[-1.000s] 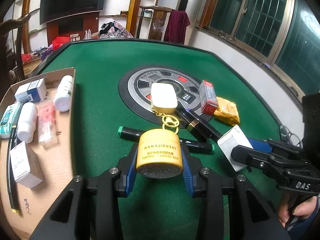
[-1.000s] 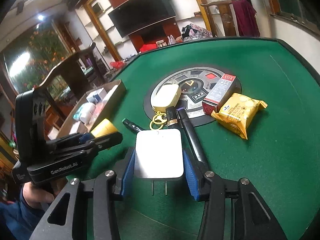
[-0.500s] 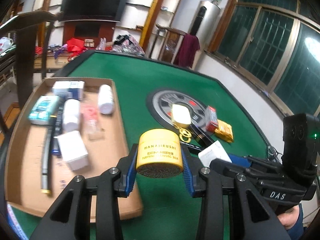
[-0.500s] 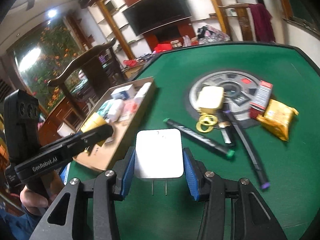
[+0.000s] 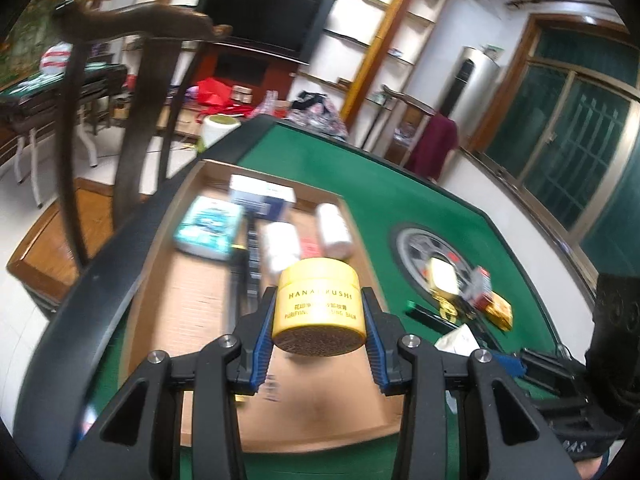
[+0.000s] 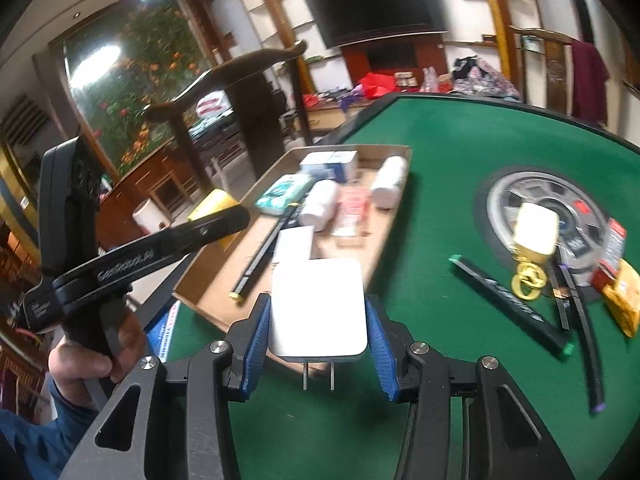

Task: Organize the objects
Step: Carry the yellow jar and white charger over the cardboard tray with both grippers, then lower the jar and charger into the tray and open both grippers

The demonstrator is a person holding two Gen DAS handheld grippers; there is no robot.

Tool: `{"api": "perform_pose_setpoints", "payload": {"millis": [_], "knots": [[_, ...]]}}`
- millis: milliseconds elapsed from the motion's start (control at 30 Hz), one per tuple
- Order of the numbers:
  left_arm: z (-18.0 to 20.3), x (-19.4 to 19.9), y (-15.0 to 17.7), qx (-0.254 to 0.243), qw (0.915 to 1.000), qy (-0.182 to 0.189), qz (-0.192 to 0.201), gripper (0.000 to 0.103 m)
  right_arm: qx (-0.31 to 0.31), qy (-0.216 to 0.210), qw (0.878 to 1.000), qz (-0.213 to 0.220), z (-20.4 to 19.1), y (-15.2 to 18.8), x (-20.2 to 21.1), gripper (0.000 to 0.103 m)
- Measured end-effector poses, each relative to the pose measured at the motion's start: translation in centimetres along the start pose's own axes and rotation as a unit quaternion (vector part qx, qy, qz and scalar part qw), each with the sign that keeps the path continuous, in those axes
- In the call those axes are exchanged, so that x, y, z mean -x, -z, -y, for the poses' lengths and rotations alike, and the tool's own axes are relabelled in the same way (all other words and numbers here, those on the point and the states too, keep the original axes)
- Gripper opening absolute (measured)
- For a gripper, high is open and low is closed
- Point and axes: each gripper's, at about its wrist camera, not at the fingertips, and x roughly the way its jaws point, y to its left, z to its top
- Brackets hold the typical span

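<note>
Room: green felt desk [image 6: 460,152] in a living room with a dark television on the far wall and a wooden chair at the desk's left edge
Left tongs [image 5: 319,334]: closed on a yellow jar [image 5: 319,312], blue pads pressed to both its sides; the jar hangs above the near part of the cardboard tray [image 5: 192,280], not touching it
Right tongs [image 6: 319,334]: closed on a white charger [image 6: 319,307], its two metal prongs pointing back toward the camera; it hangs over the tray's near corner and the felt just beside it
Tray contents: a white box [image 6: 294,243] nearest, a long black pen with a yellow tip [image 6: 262,256] lying lengthwise on the left, then two white bottles [image 6: 318,205], a pink sachet [image 6: 352,210], a teal packet [image 6: 282,194] and a blue and white box [image 6: 330,165] at the far end
Loose on the felt: a black marker with green ends [image 6: 510,306] nearest, two thin dark pens to its right, an orange snack packet [image 6: 622,300] and a red box [image 6: 610,252] at the right edge
Centre disc [image 6: 504,188]: round grey panel further out, with a cream case [image 6: 536,228] on it, gold rings [image 6: 528,280] trailing from the case toward the marker
</note>
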Motion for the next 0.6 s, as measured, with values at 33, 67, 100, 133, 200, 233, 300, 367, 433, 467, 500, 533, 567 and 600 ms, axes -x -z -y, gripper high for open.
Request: {"api": "perform_pose_setpoints", "payload": {"millis": [33, 67, 100, 133, 200, 233, 300, 367, 433, 467, 500, 533, 567, 600], "knots": [[-0.7, 0.1, -0.1, 0.005, 1.0000, -0.006, 0.000, 0.039, 0.006, -0.004, 1.000, -0.005, -0.7, -0.2, -0.6, 0.051], [-1.4, 0.1, -0.2, 0.009, 0.9999, -0.012, 0.000, 0.039, 0.010, -0.007, 1.000, -0.009, -1.1, -0.3, -1.1, 0.051], [-1.9, 0.1, -0.3, 0.010, 0.9998, -0.018, -0.001, 0.039, 0.013, -0.010, 1.000, -0.012, -1.6, -0.4, -1.6, 0.051], [-2.5, 0.0, -0.3, 0.012, 0.9996, -0.025, -0.003, 0.039, 0.016, -0.013, 1.000, -0.015, -2.0, -0.6, -2.1, 0.051], [-3.5, -0.2, -0.4, 0.017, 0.9993, -0.030, -0.010, 0.039, 0.022, -0.014, 0.999, -0.022, -2.8, -0.9, -3.4, 0.051], [-4.1, -0.3, -0.4, 0.022, 0.9992, -0.030, -0.015, 0.039, 0.022, -0.014, 0.999, -0.025, -3.0, -0.9, -3.7, 0.051], [-4.9, -0.4, -0.3, 0.028, 0.9990, -0.029, -0.022, 0.039, 0.017, -0.019, 0.999, -0.037, -3.2, -1.0, -5.0, 0.051], [-5.4, -0.7, -0.2, 0.029, 0.9987, -0.030, -0.028, 0.039, 0.013, -0.019, 0.999, -0.048, -3.5, -1.0, -6.2, 0.051], [-5.7, -1.2, -0.2, 0.026, 0.9985, -0.029, -0.038, 0.039, 0.013, -0.015, 0.998, -0.057, -3.7, -0.9, -7.1, 0.051], [-5.8, -1.4, -0.2, 0.024, 0.9984, -0.028, -0.042, 0.039, 0.012, -0.012, 0.998, -0.059, -3.7, -0.8, -7.4, 0.051], [-5.8, -1.7, -0.1, 0.024, 0.9982, -0.026, -0.048, 0.039, 0.013, -0.011, 0.998, -0.064, -3.7, -0.8, -7.9, 0.051], [-6.0, -2.0, -0.1, 0.025, 0.9979, -0.023, -0.055, 0.039, 0.011, -0.012, 0.997, -0.069, -3.7, -0.8, -8.2, 0.051], [-6.0, -2.2, -0.2, 0.025, 0.9977, -0.022, -0.059, 0.039, 0.007, -0.014, 0.997, -0.073, -3.6, -0.7, -8.6, 0.051], [-6.1, -2.5, -0.2, 0.024, 0.9976, -0.023, -0.061, 0.039, 0.004, -0.017, 0.997, -0.079, -3.5, -0.6, -9.0, 0.051]]}}
